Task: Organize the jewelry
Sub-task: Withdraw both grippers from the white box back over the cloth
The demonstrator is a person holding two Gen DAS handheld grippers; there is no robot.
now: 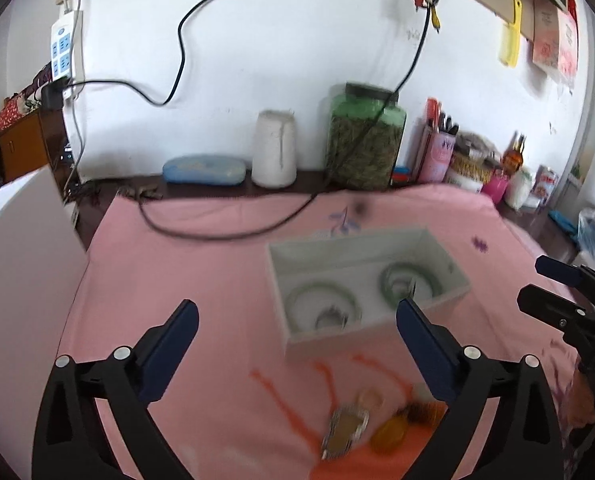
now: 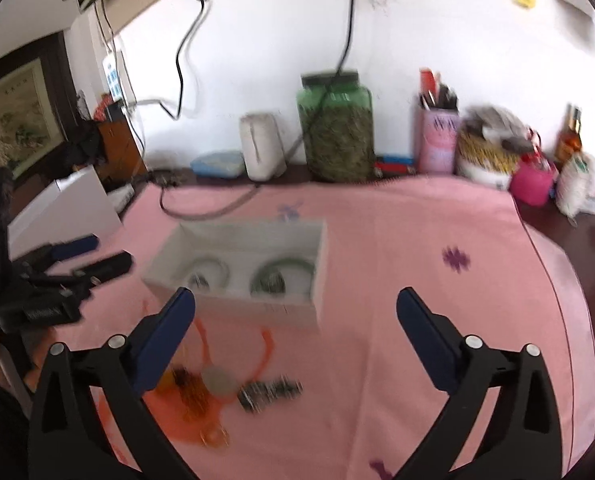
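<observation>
A white open box (image 1: 377,320) stands on the pink cloth and holds two green bangles (image 1: 323,304) (image 1: 411,280); it also shows in the right wrist view (image 2: 257,308). Loose jewelry lies in front of it: a silver bracelet (image 1: 345,432), an amber piece (image 1: 389,434) and a pale round piece (image 1: 371,398). In the right wrist view these are the silver bracelet (image 2: 269,394), an amber beaded piece (image 2: 191,394) and a pale disc (image 2: 219,382). My left gripper (image 1: 297,324) is open and empty above the cloth. My right gripper (image 2: 295,308) is open and empty.
A black cable (image 1: 225,232) lies across the cloth's far side. A green jar (image 1: 365,140), white jug (image 1: 275,148), blue case (image 1: 205,170) and pink pen cup (image 1: 437,152) line the wall. A white board (image 1: 21,240) stands at left.
</observation>
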